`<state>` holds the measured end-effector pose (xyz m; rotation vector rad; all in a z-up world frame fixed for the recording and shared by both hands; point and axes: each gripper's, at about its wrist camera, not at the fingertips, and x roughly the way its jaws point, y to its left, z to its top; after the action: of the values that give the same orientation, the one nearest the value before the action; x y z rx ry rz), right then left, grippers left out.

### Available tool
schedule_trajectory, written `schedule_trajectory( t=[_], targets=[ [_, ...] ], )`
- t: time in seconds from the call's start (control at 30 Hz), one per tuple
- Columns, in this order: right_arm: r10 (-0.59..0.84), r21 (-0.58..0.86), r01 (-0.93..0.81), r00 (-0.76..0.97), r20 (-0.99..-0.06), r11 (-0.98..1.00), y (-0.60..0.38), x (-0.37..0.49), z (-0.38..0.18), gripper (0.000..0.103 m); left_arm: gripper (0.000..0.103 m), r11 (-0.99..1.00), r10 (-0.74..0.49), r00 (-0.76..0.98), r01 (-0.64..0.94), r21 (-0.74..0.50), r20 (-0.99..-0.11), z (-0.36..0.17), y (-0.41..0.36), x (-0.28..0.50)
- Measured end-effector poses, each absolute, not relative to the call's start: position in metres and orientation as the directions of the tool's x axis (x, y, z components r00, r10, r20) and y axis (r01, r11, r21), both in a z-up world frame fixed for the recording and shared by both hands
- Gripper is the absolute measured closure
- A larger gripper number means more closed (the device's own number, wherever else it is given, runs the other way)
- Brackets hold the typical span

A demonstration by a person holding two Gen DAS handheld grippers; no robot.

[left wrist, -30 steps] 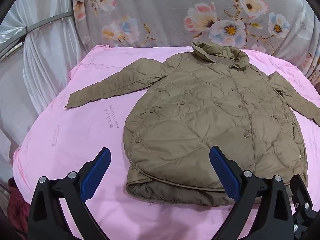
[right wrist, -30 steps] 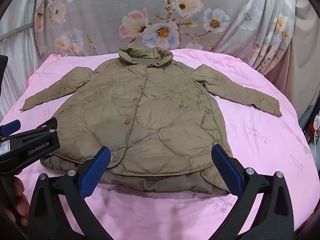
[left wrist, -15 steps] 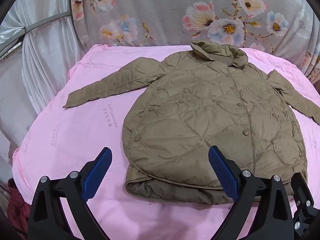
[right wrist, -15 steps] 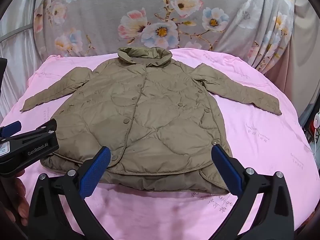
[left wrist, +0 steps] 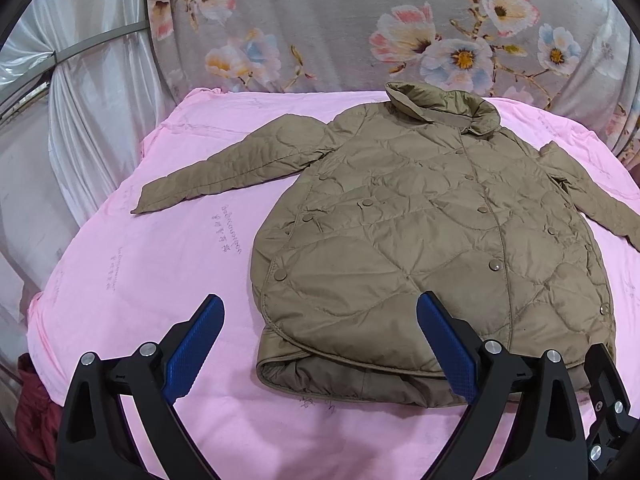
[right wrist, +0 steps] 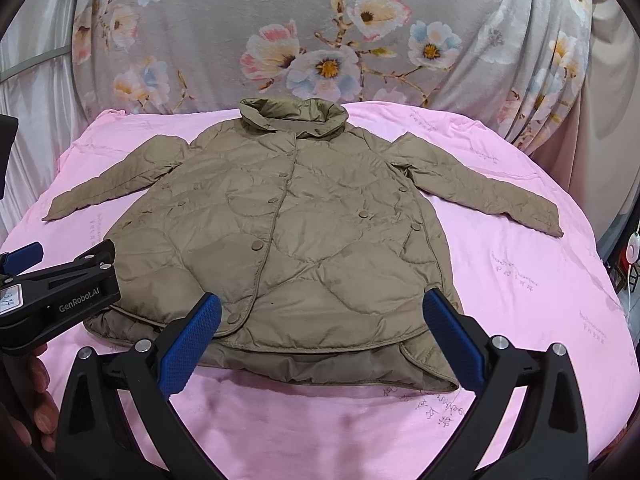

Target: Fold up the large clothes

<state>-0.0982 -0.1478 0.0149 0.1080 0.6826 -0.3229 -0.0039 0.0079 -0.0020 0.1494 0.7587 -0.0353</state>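
An olive quilted jacket (left wrist: 420, 240) lies flat and buttoned on a pink sheet, collar at the far side, both sleeves spread outward; it also shows in the right wrist view (right wrist: 288, 240). My left gripper (left wrist: 320, 344) is open and empty, hovering above the jacket's near left hem corner. My right gripper (right wrist: 320, 340) is open and empty above the near hem, toward its right half. The left gripper's body (right wrist: 56, 292) shows at the left edge of the right wrist view.
The pink sheet (left wrist: 140, 272) covers a table or bed. A grey floral cloth (right wrist: 328, 40) hangs behind. White curtains (left wrist: 80, 120) hang at the left. A dark red item (left wrist: 36, 412) lies low at the left. A white cable with a switch (right wrist: 632, 248) is at the right edge.
Both views have barely shifted; the left gripper drifted slightly. The jacket has not moved and both grippers stay open.
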Motion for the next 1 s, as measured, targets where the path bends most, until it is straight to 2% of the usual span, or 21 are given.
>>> schedule_trajectory(
  t=[1.0],
  targets=[
    [-0.253,-0.010,0.318,0.734,-0.631,0.948,-0.143,-0.099,0.019,0.005,0.008,0.989,0.008,0.719,0.096,0.111,-0.695,0.001,0.008,-0.006]
  ],
)
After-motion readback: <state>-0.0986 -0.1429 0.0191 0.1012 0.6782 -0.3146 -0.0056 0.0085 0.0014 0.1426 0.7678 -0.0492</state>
